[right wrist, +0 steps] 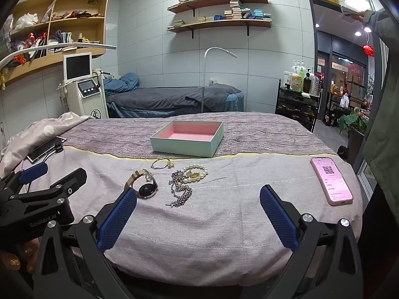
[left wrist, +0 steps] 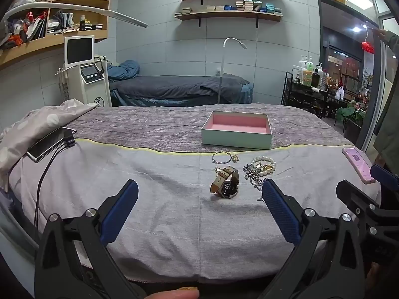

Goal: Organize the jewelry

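On the grey bed cover lies a cluster of jewelry: a wristwatch (left wrist: 225, 182) (right wrist: 144, 184) with a tan strap, a silver chain (left wrist: 253, 177) (right wrist: 180, 189), a pearl bracelet (left wrist: 264, 165) (right wrist: 195, 172) and a thin bangle (left wrist: 220, 157) (right wrist: 160, 163). Behind them stands a pale box (left wrist: 236, 138) (right wrist: 185, 147) with a pink lining and nothing in it. My left gripper (left wrist: 199, 191) hovers open in front of the watch. My right gripper (right wrist: 198, 196) is open too, just short of the chain. Neither holds anything.
A pink phone (left wrist: 357, 165) (right wrist: 331, 180) lies at the bed's right edge, and a dark phone with cables (left wrist: 51, 142) (right wrist: 45, 148) at the left. A spotted quilt (left wrist: 30, 127) is bunched at the far left. A person's sleeve (right wrist: 381, 129) stands at the right.
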### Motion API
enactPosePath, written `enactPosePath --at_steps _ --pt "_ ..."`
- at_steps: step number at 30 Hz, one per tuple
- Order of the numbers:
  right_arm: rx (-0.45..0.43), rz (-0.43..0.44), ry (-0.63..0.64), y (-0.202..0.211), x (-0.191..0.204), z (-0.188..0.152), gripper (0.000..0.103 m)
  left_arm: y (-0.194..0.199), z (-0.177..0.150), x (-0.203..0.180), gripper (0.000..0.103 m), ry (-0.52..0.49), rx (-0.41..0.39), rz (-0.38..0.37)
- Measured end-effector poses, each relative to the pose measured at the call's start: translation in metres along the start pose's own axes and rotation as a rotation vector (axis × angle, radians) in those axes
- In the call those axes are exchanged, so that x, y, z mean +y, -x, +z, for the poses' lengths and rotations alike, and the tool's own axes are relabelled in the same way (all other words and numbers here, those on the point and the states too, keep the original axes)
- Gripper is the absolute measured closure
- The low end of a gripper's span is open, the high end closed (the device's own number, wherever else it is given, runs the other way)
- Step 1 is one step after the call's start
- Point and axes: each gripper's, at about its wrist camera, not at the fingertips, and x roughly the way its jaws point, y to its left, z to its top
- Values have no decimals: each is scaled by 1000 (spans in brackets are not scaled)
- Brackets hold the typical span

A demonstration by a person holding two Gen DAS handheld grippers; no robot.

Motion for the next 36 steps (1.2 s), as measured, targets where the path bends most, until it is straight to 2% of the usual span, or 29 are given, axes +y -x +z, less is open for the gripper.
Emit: enactPosePath --at_steps 9,19,36 --pt "7 0 2 -2 3 -3 6 2 -1 0 5 8 -14 -2" --pt "13 -3 5 -1 2 0 6 -2 -1 1 5 11 13 -7" --pt "10 4 -1 -2 3 -3 6 -1 -2 1 5 8 15 -21"
